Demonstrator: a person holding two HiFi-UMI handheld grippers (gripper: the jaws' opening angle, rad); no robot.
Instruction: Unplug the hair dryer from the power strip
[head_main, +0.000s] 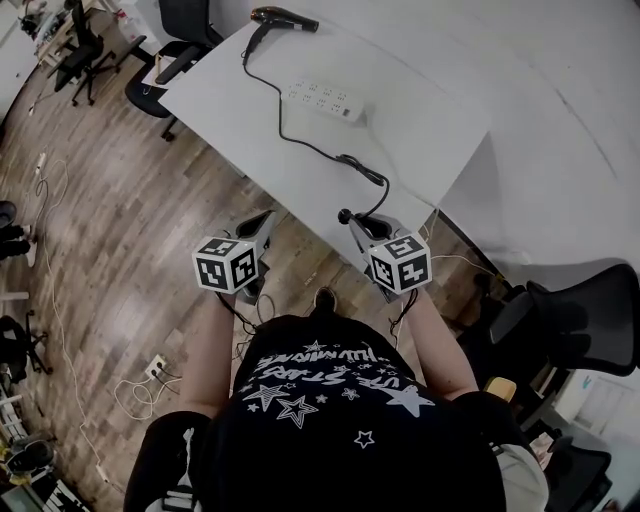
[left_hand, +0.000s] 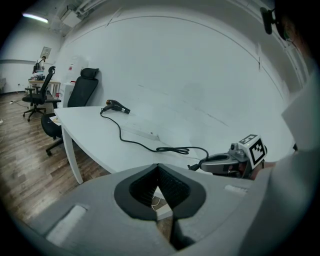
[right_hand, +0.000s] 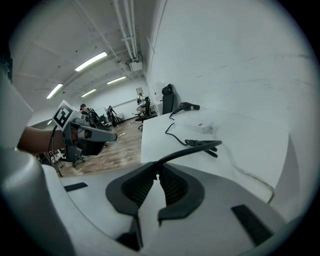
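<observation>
Two tongs closed: right tongs pinch the black cord, left tongs hold nothing.

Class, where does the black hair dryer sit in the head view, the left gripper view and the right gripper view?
Head view: black hair dryer at the top edge, left of centre.
Left gripper view: left of centre, above the middle.
Right gripper view: just right of centre, above the middle.
Shared landmark: the long white power strip, nearer than the dryer in all three.
</observation>
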